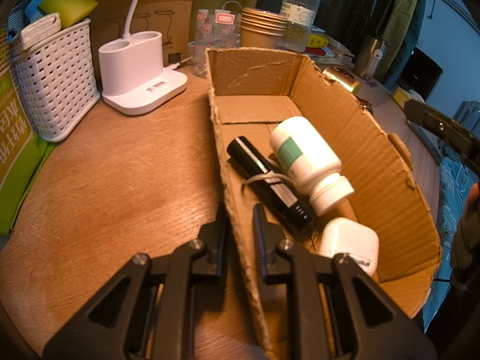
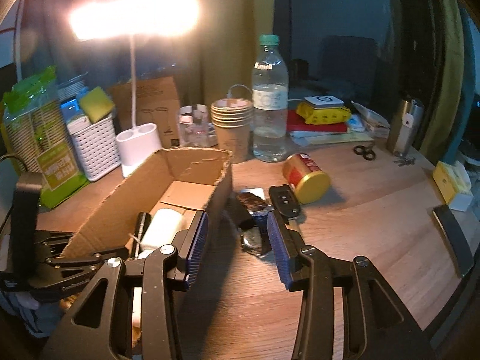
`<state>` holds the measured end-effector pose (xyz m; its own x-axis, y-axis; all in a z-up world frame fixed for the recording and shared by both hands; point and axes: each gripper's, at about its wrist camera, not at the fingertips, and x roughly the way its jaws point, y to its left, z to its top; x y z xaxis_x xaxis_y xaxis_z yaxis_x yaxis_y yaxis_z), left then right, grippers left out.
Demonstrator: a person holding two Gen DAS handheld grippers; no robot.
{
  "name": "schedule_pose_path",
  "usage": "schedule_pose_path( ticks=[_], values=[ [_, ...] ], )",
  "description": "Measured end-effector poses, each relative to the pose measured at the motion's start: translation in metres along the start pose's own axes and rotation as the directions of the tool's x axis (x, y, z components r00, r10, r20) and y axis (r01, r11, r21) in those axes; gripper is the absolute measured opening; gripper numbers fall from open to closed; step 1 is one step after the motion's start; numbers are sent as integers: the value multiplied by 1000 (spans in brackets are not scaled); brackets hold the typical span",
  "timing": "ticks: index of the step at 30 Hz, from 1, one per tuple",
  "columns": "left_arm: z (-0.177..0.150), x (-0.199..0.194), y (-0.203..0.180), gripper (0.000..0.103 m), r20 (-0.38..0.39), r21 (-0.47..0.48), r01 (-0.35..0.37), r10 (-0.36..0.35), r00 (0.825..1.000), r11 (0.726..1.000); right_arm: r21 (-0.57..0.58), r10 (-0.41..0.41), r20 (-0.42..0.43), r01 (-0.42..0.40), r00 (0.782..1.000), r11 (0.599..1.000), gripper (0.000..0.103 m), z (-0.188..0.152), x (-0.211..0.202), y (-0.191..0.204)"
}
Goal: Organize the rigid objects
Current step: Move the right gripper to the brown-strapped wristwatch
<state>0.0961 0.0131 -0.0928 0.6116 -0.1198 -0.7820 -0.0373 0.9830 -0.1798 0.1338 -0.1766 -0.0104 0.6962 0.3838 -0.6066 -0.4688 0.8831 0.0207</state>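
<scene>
Left wrist view: your left gripper (image 1: pixel 240 213) is pinching the box (image 1: pixel 375 156) by its near wall, one finger outside, one inside.
Box contents: a white bottle (image 1: pixel 306 156) is lying beside a black flashlight (image 1: pixel 267 177), with a white charger (image 1: pixel 351 240) nearest you.
Right gripper (image 2: pixel 237 240): you are holding it wide apart, gripping nothing, low over the table (image 2: pixel 375 210).
Ahead of it: a watch (image 2: pixel 253 210) is lying between the fingers just beside the box, a car key (image 2: pixel 283 201) touching it and a can (image 2: pixel 306 177) near.
</scene>
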Motion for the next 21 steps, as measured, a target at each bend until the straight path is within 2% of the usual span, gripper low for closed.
schedule_pose_path(
  ticks=[10, 21],
  values=[
    [0, 0, 0, 18, 0, 0, 0, 0, 1000, 1000, 27, -19, -47, 20, 999, 999, 45, -8, 26, -15],
    [0, 0, 0, 18, 0, 0, 0, 0, 1000, 1000, 28, 3, -104, 0, 995, 1000, 45, -12, 59, -23]
  ],
)
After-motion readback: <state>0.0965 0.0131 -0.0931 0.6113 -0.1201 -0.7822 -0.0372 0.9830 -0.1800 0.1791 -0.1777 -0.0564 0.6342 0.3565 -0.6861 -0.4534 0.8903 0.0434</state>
